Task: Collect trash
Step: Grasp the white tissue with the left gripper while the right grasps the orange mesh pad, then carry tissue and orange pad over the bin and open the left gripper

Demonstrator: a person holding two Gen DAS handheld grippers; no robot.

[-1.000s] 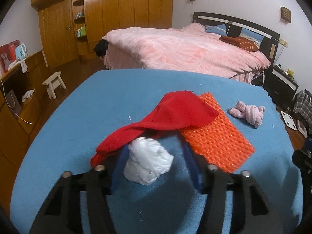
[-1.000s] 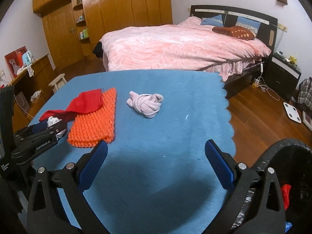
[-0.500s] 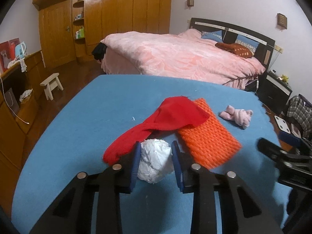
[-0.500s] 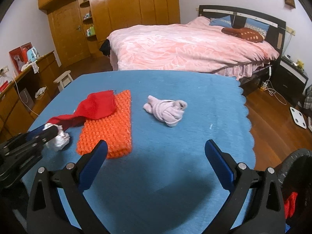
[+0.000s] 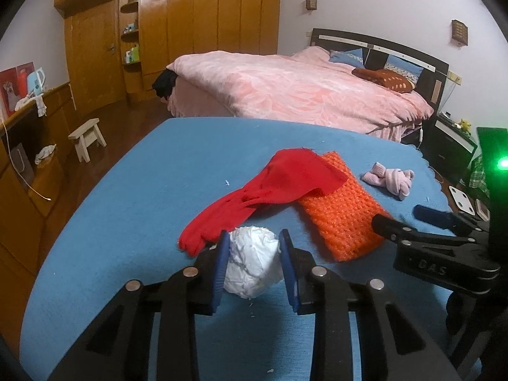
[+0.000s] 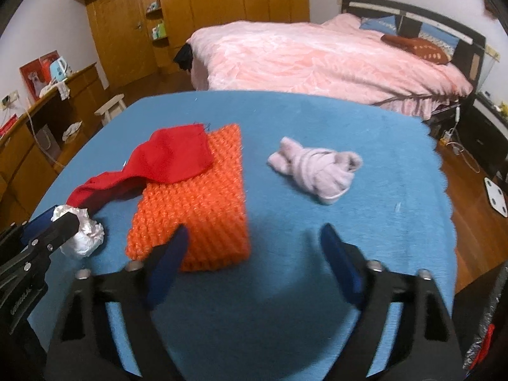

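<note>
My left gripper (image 5: 254, 262) is clamped on the crumpled white paper wad (image 5: 252, 266), blue pads (image 5: 221, 273) pressing it from both sides. The wad sits at the near left part of the blue desk (image 5: 127, 206); I cannot tell whether it rests on the cloth or is just off it. In the right wrist view the same wad (image 6: 83, 235) shows at the far left, pinched in the left gripper (image 6: 50, 228).

A red cloth (image 5: 263, 190) lies just beyond the wad, its near end touching or right beside the left pad, its far end draped over the corner of an orange knitted mat (image 5: 343, 219). The mat lies flat on the desk, right of the wad. A knotted pale pink sock bundle (image 5: 389, 179) sits further right, apart from the mat.

My right gripper (image 6: 250, 254) is wide apart, holding nothing, low over the near middle of the desk. Its left finger (image 6: 166, 265) overlaps the near edge of the orange mat (image 6: 197, 203) in view; contact not clear. The pink bundle (image 6: 312, 168) is beyond and between the fingers, well apart from them. The red cloth (image 6: 165, 162) covers the mat's far left corner.

A black bin edge with crinkled liner (image 6: 485, 343) shows at the bottom right, off the desk edge, something red inside. A pink-covered bed (image 5: 295, 92) stands behind the desk, wooden wardrobes (image 5: 190, 28) further back, and a small stool (image 5: 87, 138) is on the floor at left.
</note>
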